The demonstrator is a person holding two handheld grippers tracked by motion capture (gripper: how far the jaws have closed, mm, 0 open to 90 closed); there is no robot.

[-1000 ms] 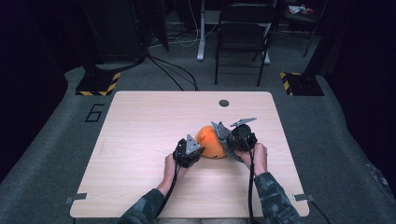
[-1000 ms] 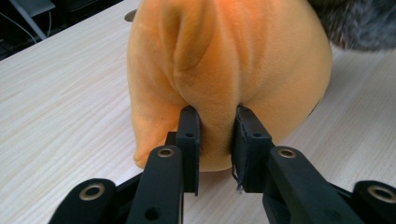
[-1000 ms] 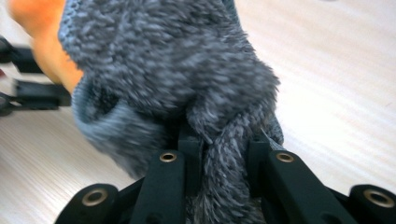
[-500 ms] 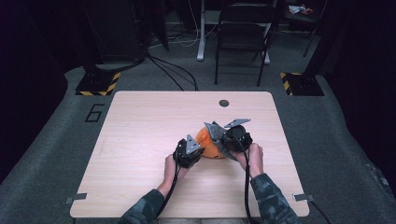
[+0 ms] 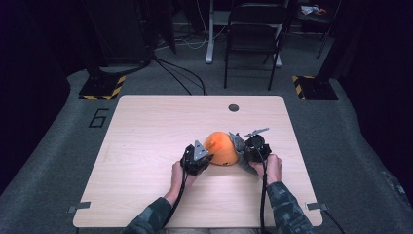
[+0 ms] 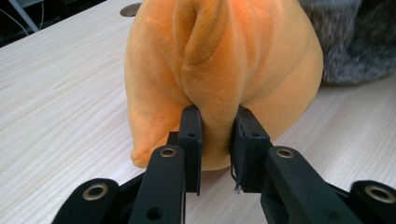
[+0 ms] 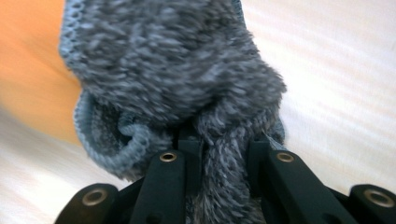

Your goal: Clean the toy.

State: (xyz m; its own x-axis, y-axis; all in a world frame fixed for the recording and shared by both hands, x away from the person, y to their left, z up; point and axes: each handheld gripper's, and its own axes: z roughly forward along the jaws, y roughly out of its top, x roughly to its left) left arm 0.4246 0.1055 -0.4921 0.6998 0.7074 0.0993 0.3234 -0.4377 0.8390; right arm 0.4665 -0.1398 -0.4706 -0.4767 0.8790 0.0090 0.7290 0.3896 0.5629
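Observation:
An orange plush toy (image 5: pixel 221 147) lies on the wooden table (image 5: pixel 146 126), between my two grippers. My left gripper (image 5: pixel 208 158) sits at its left side, shut on a raised fold of the orange plush (image 6: pixel 224 60); the pads pinch the fold in the left gripper view (image 6: pixel 217 135). On the plush's right side, my right gripper (image 5: pixel 242 156) is shut on a fuzzy grey knitted fabric (image 5: pixel 238 146). That grey fabric (image 7: pixel 173 60) bunches over the jaws (image 7: pixel 224 154), with orange plush (image 7: pixel 28 70) behind it. The grey fabric (image 6: pixel 355 42) also lies against the plush's far side.
A round dark grommet (image 5: pixel 234 107) sits near the table's far edge. A black folding chair (image 5: pixel 253 39) and cables stand on the floor beyond the table. Bare wood lies to the left of my hands and along the near edge.
My right gripper has sunk a little toward the table with the grey fabric in it. The left gripper and the orange plush have stayed put.

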